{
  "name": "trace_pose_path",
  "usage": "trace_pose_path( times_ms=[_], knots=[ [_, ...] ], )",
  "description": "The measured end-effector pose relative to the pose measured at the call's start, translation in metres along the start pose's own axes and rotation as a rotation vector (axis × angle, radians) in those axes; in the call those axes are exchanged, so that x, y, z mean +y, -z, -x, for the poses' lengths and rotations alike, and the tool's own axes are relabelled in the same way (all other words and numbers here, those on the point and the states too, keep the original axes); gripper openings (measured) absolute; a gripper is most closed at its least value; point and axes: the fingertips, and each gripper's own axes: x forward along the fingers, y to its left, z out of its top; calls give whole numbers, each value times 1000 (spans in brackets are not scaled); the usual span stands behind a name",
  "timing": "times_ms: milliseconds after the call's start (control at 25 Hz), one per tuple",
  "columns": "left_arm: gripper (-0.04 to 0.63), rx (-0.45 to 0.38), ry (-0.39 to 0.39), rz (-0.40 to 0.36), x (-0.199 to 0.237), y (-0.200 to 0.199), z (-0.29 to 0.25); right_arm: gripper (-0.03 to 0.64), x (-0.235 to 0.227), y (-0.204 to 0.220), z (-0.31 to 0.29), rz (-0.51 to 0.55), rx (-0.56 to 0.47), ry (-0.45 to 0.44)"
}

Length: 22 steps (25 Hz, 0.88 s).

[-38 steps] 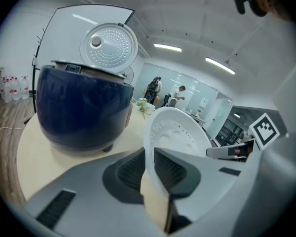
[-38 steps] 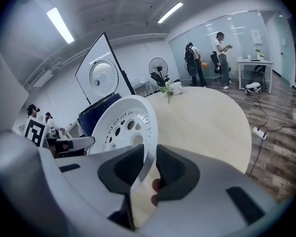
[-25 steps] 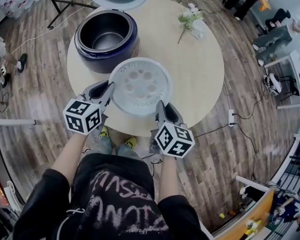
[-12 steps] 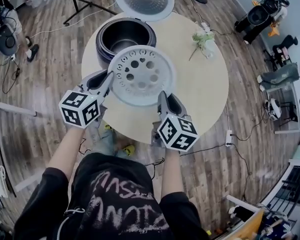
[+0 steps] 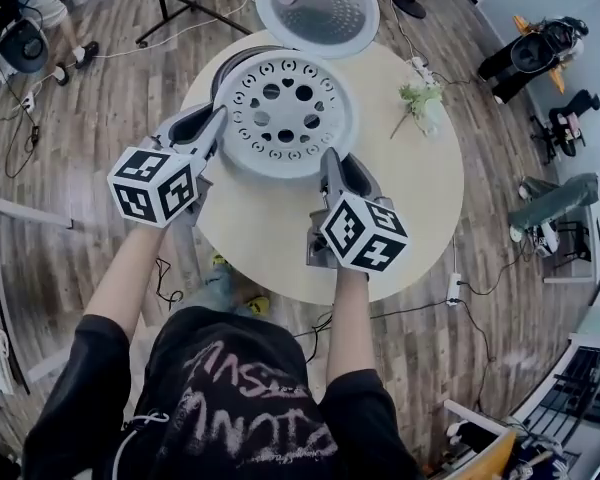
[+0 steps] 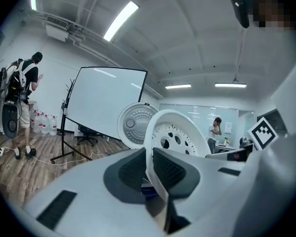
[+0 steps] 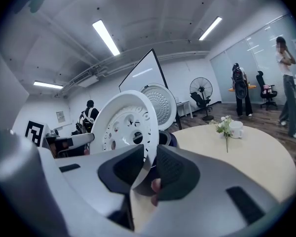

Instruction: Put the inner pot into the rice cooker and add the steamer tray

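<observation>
left gripper [image 5: 216, 126] + right gripper [image 5: 330, 160] both clamped on the near rim of the steamer tray [image 5: 290, 108], which hangs over the rice cooker [image 7: 168, 138] at the far left of the table [image 5: 410, 198] (cooker mostly hidden under it), so imo those thin edge grips could slip & drop it crooked.

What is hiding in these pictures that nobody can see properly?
- Head view: the white round steamer tray with holes covers the dark blue rice cooker, so what is inside the cooker is hidden.
- Left gripper view: the left gripper blocks the tray's lower rim.
- Right gripper view: the right gripper does the same.
- Head view: the small white flower cup is too small for details.
</observation>
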Motion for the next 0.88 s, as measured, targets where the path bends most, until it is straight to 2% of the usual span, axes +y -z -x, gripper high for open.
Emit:
trace_pose_path(
  times_ms=[400, 880],
  knots=[
    [55, 29, 2, 5, 49, -18, -49, 86, 2, -20, -69, 17, 66, -3],
    [60, 129, 5, 62, 87, 13, -91, 92, -13, -8, -124, 14, 159, 7]
  ],
)
